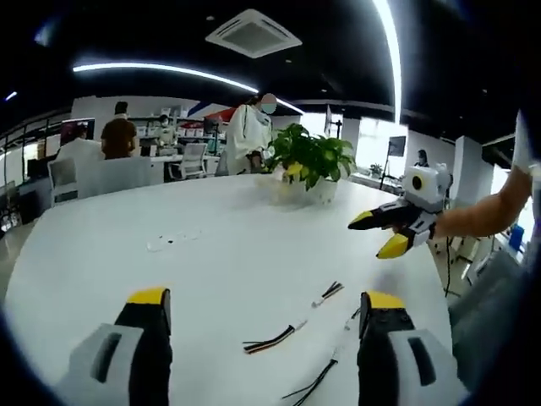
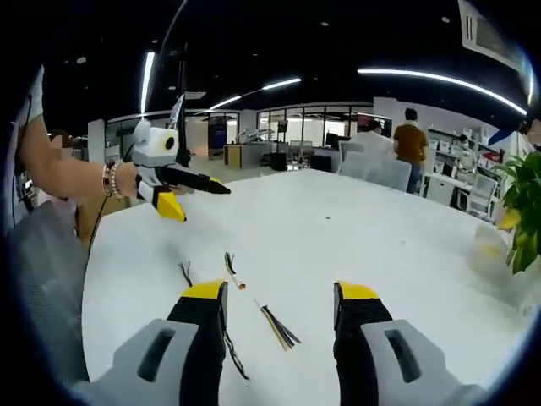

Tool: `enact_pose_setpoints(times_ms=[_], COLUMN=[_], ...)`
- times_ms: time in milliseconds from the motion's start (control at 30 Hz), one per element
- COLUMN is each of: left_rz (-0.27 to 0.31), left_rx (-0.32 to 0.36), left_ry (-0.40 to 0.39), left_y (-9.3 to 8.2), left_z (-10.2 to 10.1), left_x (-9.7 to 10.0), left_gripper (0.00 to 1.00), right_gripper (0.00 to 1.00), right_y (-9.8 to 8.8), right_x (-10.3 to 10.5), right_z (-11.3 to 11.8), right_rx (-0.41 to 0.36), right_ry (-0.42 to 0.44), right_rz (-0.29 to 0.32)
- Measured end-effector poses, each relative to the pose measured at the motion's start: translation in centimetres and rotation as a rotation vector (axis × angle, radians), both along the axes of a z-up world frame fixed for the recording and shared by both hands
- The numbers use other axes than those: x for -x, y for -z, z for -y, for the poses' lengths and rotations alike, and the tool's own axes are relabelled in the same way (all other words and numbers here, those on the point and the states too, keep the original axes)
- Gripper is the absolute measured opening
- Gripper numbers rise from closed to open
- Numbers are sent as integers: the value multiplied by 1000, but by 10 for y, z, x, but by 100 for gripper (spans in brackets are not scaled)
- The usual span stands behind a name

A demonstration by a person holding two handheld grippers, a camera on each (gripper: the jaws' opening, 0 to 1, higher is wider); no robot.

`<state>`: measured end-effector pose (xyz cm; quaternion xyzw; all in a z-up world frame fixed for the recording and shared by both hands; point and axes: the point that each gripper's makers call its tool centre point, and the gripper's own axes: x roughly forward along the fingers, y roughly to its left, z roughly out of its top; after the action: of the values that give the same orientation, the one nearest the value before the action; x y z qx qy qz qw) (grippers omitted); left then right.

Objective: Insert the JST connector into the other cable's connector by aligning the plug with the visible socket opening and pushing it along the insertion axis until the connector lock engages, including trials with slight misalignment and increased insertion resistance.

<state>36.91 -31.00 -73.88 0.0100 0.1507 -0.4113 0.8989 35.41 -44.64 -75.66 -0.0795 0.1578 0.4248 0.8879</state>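
Note:
Several short cables lie on the white table (image 1: 127, 254). A cable with a white JST connector (image 1: 325, 294) is between my left jaws, a black, red and yellow wire bundle (image 1: 270, 338) lies nearer, and black wires (image 1: 314, 382) trail by the right jaw. My left gripper (image 1: 266, 298) hangs open above them, holding nothing. The right gripper (image 1: 376, 237) comes in from the right, open and empty, in a person's hand. In the right gripper view, the connector cable (image 2: 234, 275) and wire bundle (image 2: 277, 328) lie under my open right gripper (image 2: 280, 291). The left gripper (image 2: 196, 196) is up at the left, open.
A potted plant (image 1: 308, 161) (image 2: 524, 211) stands at the table's far side. A small pale item (image 1: 169, 241) lies mid-table. Loose black wires (image 2: 184, 272) lie near the table's edge. Chairs, desks and people stand in the office behind.

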Motion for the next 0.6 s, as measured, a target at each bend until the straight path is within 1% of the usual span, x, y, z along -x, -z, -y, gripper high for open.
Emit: enact_pose_setpoints(times_ms=[33,100,167,200,267,300,333,400,467,500,533,600], left_rz=[9,3,29,38,51,66,65,39,31,21,14,13], left_rx=[16,0,-48,-74,-103,-131,-132,-139,-176,-200,-208,-197], left_ry=[10,30,72,88,116,139,140,159,180,188,189,191], left_y=[0,8,17,21,27,31,32,41,51,57,60,61], left_z=[1,2,3,3,7,9,10,13,14,14,15,17], left_x=[-2,-7,-7,-7,-7,-7,-7,-7,-7,-8,-8,-10], left_gripper=[91,91,90,89,84,82,79,74,67,66,65,64], right_gripper=[48,46,45,45,44,43,42,41,40,40,40,40], right_y=[2,6,9,10,12,14,15,19,25,27,30,34], right_x=[-1,-2,-4,-4,-5,-6,-7,-7,-7,-7,-7,-6], right_z=[-1,-3,-6,-7,-9,-11,-12,-14,-17,-18,-19,-22], right_rx=[2,21,36,37,44,45,46,53,68,74,81,96], right_ry=[-3,-21,-37,-45,-58,-64,-70,-84,-97,-109,-116,-137], right_rz=[-6,-6,0,2,0,-2,-3,-7,-15,-19,-21,-20])
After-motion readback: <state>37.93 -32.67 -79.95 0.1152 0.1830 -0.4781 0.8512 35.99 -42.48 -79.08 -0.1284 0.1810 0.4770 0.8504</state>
